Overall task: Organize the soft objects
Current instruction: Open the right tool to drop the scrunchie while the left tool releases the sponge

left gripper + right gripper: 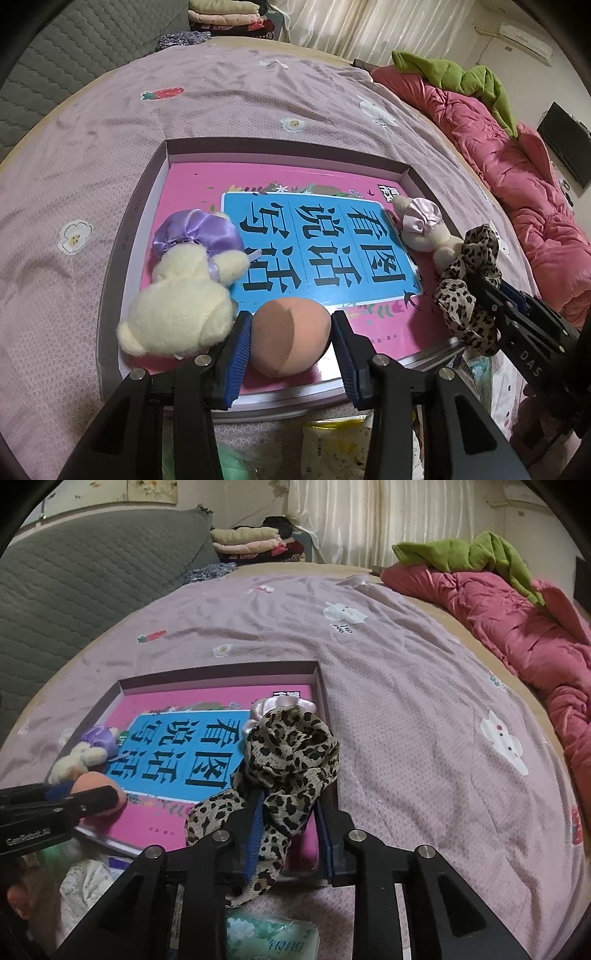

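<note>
A shallow box (110, 266) with a pink and blue book (325, 236) inside lies on the bed. My left gripper (291, 332) is shut on a peach-coloured sponge egg (290, 338) just above the box's near edge. A cream plush bear with a purple cap (184, 288) lies at the left of the box, and a smaller one with a pink cap (424, 229) at the right. My right gripper (290, 808) is shut on a leopard-print scrunchie (291, 753) and holds it over the box's right side. The scrunchie also shows in the left wrist view (469, 284).
The box (321, 686) sits on a lilac bedsheet (406, 701). A red quilt (524, 635) with a green cloth (461, 550) lies at the right. A grey headboard (92, 572) and folded clothes (251, 539) stand at the back. Tissue packs (273, 938) lie near the front edge.
</note>
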